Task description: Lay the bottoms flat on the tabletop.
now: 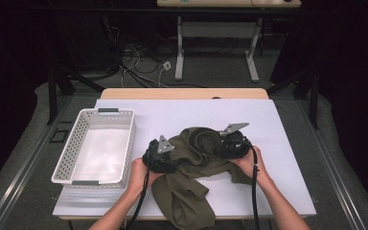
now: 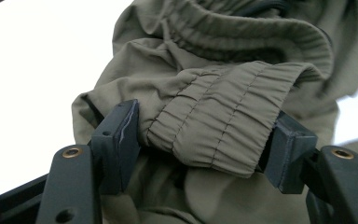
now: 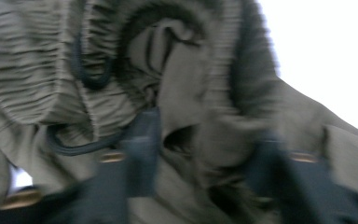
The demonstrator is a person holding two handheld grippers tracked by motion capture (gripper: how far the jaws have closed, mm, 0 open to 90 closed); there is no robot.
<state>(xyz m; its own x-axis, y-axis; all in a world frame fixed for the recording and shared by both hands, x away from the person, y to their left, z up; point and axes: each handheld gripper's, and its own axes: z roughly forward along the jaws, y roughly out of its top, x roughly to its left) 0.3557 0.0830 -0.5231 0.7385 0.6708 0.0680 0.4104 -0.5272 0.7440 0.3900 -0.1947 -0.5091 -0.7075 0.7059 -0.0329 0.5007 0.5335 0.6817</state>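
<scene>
One olive garment (image 1: 191,165), one basket (image 1: 98,143), two hand-held grippers

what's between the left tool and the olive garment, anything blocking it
Nothing visible. The left tool already has the olive garment's gathered elastic band between its jaws, cloth reaching both pads.

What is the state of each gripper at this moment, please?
Left gripper: jaws around the gathered waistband of the olive-green fabric garment.
Right gripper: cannot be told, picture blurred.
</scene>
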